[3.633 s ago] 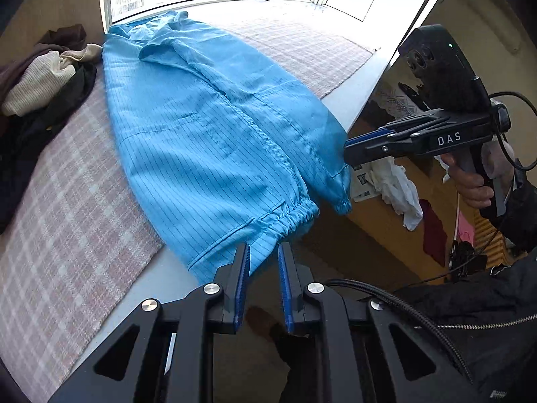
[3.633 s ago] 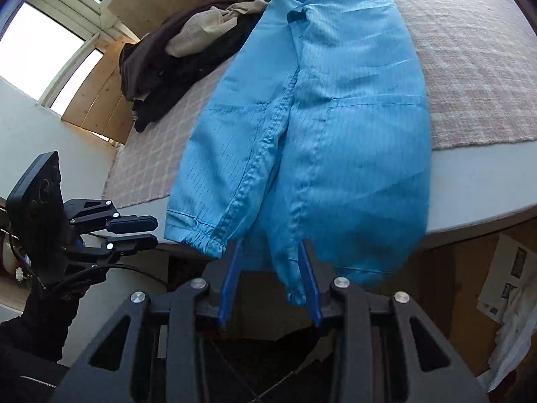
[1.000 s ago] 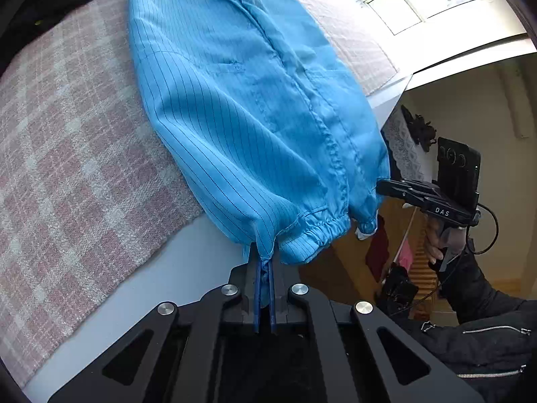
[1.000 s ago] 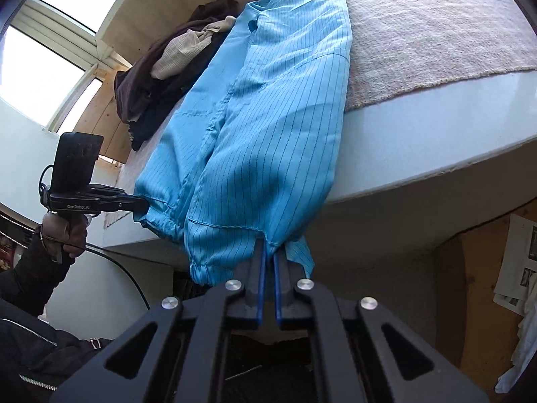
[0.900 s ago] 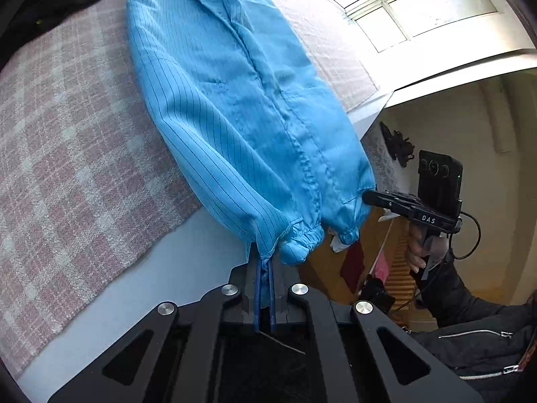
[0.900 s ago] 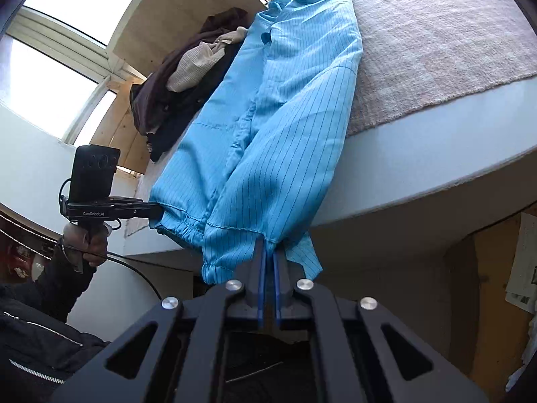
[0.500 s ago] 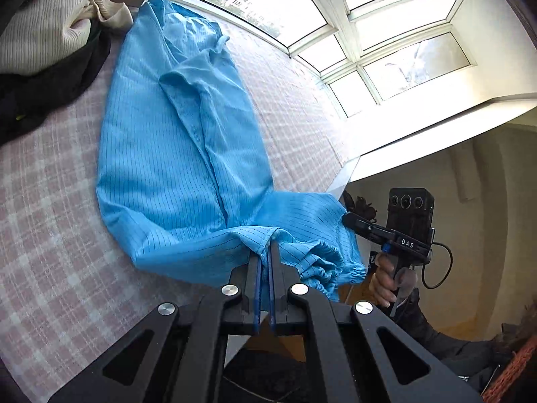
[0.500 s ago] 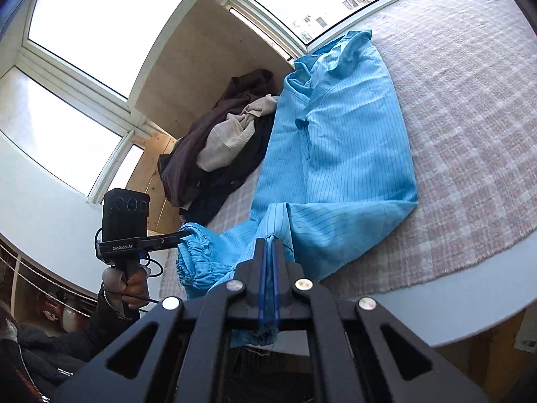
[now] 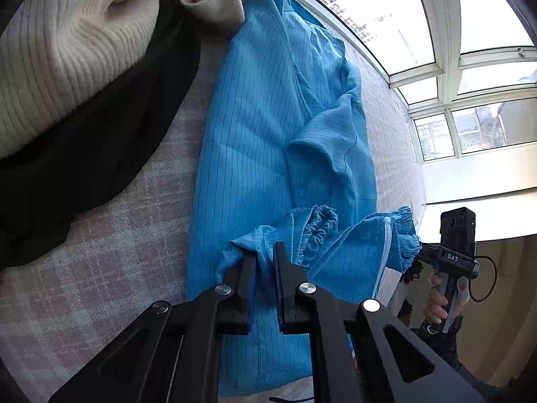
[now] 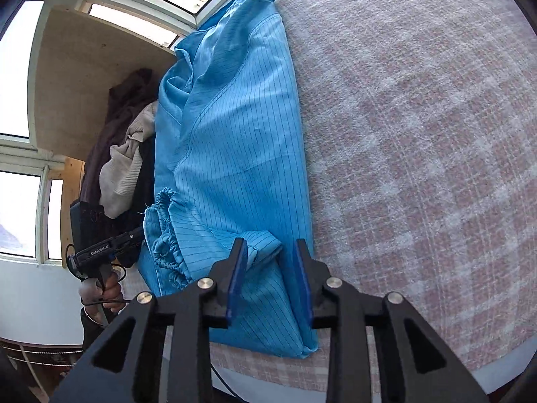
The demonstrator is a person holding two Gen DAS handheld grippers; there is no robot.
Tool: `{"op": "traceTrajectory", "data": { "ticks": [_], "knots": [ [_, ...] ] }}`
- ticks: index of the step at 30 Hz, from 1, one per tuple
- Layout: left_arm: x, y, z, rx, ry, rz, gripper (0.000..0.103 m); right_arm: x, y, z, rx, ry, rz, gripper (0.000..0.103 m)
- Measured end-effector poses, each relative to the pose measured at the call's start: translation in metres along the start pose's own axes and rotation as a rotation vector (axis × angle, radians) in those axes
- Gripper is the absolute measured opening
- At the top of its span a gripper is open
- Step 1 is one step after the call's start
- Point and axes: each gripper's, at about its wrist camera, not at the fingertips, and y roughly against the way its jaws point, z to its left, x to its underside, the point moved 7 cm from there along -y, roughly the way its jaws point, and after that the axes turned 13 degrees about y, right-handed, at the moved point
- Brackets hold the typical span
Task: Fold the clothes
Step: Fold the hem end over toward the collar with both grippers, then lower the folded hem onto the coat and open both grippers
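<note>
A blue pinstriped garment (image 9: 275, 141) lies lengthwise on the plaid-covered table (image 10: 419, 134). Its lower half is folded back over itself, so the gathered cuffs (image 9: 315, 231) rest on the upper part. My left gripper (image 9: 264, 262) has its fingers slightly apart, with a corner of the folded hem lying loose between them. My right gripper (image 10: 270, 262) stands wide open over the other hem corner (image 10: 265, 248), which rests on the garment (image 10: 235, 154). Each gripper shows in the other's view, at the cuffs: the right gripper (image 9: 419, 257) and the left gripper (image 10: 139, 235).
A pile with a cream ribbed sweater (image 9: 67, 50) and dark clothes (image 9: 100, 154) lies left of the blue garment, touching its edge; the pile (image 10: 124, 168) also appears beside a wooden panel. Windows run along the far side. The table's near edge (image 10: 503, 362) is close.
Both grippers carried the hanging hem up and over onto the garment, folding it in half. Their fingers, shut on the hem before, have now parted and the cloth lies on the table.
</note>
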Motion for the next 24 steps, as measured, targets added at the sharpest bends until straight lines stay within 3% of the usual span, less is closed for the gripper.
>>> {"op": "traceTrajectory", "data": {
  "ticks": [4, 8, 12, 15, 18, 20, 22, 24],
  "knots": [
    [-0.009, 0.014, -0.012, -0.037, -0.038, -0.006, 0.026, -0.012, 0.036, -0.006, -0.011, -0.015, -0.051, 0.029],
    [-0.021, 0.027, -0.025, -0.071, -0.11, -0.028, 0.029, -0.011, 0.058, 0.022, 0.057, 0.119, -0.082, 0.036],
    [-0.04, 0.029, -0.039, -0.077, -0.164, -0.018, 0.03, 0.005, 0.019, 0.081, 0.04, 0.312, -0.014, 0.036],
    [-0.031, 0.036, -0.046, -0.076, -0.231, 0.004, 0.03, 0.007, -0.03, 0.117, 0.037, 0.432, 0.049, 0.036],
    [-0.007, 0.028, -0.044, -0.074, -0.311, 0.084, 0.031, -0.008, -0.07, 0.112, 0.096, 0.407, 0.099, 0.036],
    [0.01, 0.015, -0.037, -0.087, -0.363, 0.153, 0.031, -0.015, -0.078, 0.08, 0.192, 0.288, 0.122, 0.036],
    [0.003, 0.006, -0.032, -0.102, -0.362, 0.157, 0.031, -0.014, -0.079, 0.058, 0.167, 0.194, 0.141, 0.036],
    [-0.016, -0.001, -0.028, -0.118, -0.336, 0.132, 0.028, -0.011, -0.075, 0.053, 0.127, 0.18, 0.138, 0.036]
  ]
}}
